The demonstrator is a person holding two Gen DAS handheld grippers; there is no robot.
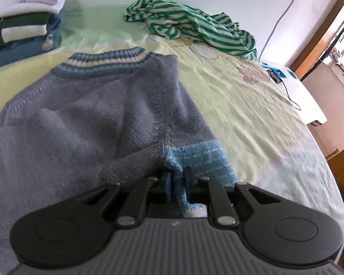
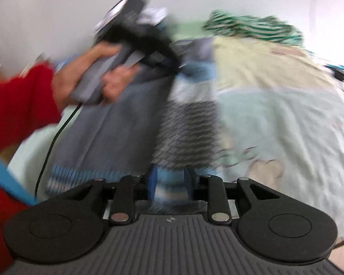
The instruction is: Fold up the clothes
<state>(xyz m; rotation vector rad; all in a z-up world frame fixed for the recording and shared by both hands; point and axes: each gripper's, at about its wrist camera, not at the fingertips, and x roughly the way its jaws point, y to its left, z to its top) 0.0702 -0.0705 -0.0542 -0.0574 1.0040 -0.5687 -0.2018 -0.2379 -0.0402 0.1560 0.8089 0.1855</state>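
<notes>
Ribbed grey knit sweater (image 1: 91,119), blue-striped edges pinched in left gripper (image 1: 177,183) and right gripper (image 2: 170,183).

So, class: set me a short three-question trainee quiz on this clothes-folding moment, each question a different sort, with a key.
1. True or false: the left gripper grips the grey sweater at a blue-striped part.
2. Which garment lies crumpled at the far end of the bed? A) red towel B) green-striped shirt C) black jeans
3. Fill in: the right gripper has its jaws shut on the ____.

Key: 1 true; 2 B; 3 grey sweater.
</notes>
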